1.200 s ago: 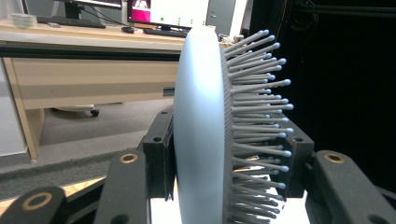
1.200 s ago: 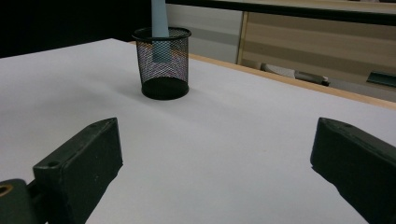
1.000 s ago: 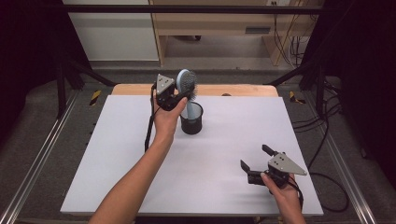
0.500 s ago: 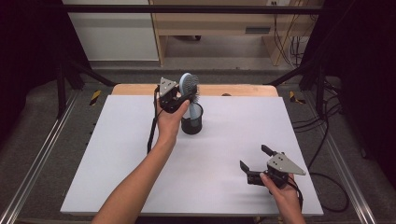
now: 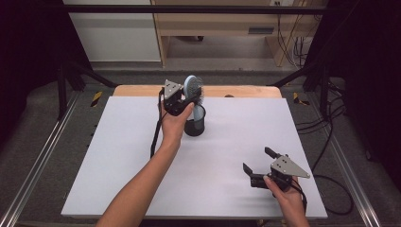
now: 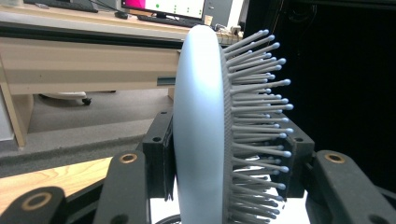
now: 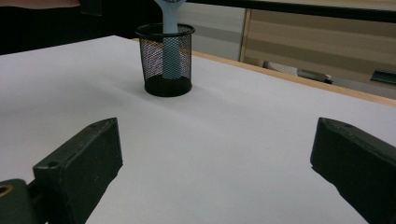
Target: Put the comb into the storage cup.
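Near me, my right hand-held gripper (image 5: 257,161) rests spread on the tabletop (image 5: 118,156). Farther off, my left hand-held gripper (image 5: 188,98) pinches the hairbrush (image 5: 193,87) head, its handle standing in the mesh cup (image 5: 195,124).

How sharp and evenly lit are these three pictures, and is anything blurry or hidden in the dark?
High view: white table bright and even, dark at both sides, picture a bit soft. Left gripper view: hairbrush very close, its pale back slightly soft, black to the right. Right gripper view: mesh cup fairly sharp, the near jaws soft, the brush handle showing through the mesh, top left corner dark.
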Action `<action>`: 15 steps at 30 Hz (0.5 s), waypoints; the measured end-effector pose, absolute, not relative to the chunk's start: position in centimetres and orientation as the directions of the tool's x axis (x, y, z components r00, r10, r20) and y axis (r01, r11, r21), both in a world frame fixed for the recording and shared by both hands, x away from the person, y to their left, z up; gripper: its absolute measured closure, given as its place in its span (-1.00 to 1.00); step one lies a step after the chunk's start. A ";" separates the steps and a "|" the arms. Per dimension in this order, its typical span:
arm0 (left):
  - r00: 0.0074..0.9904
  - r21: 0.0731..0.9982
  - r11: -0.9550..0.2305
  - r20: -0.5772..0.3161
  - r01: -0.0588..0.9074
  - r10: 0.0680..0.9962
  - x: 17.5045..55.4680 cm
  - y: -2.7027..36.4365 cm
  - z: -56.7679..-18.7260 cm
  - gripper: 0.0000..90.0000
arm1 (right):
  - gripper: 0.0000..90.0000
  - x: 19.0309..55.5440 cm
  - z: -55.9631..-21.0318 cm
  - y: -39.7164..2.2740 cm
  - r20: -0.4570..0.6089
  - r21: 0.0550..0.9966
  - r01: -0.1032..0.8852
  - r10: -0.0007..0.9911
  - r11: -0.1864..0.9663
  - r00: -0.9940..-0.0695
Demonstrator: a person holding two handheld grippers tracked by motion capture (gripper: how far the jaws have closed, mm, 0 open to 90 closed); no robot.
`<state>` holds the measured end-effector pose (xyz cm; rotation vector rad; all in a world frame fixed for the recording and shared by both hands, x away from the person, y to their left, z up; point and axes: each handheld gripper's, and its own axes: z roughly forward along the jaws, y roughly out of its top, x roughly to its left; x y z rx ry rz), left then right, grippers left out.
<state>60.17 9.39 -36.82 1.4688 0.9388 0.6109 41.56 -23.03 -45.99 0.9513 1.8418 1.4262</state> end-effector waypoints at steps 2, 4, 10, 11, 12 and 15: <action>0.533 0.979 0.056 -0.156 0.198 0.831 60.2 9.3 -36.9 0.10 | -0.95 41.6 -46.0 -23.0 -0.041 0.973 0.169 0.833 0.160 -0.552; 0.533 0.979 0.057 -0.156 0.197 0.832 60.2 9.3 -36.9 0.10 | -0.95 41.6 -46.0 -23.0 -0.040 0.972 0.170 0.833 0.159 -0.552; 0.532 0.978 0.059 -0.159 0.200 0.832 60.2 9.3 -37.0 0.10 | -0.95 41.5 -46.0 -23.0 -0.040 0.972 0.170 0.833 0.159 -0.552; 0.531 0.978 0.060 -0.160 0.200 0.832 60.2 9.4 -37.0 0.10 | -0.95 41.5 -46.0 -23.0 -0.041 0.972 0.170 0.833 0.160 -0.552; 0.531 0.978 0.060 -0.160 0.200 0.832 60.2 9.4 -37.0 0.10 | -0.95 41.5 -46.0 -23.0 -0.040 0.973 0.169 0.833 0.159 -0.552; 0.533 0.977 0.061 -0.163 0.203 0.831 60.2 9.4 -37.2 0.10 | -0.95 41.5 -46.0 -23.0 -0.041 0.972 0.170 0.832 0.161 -0.554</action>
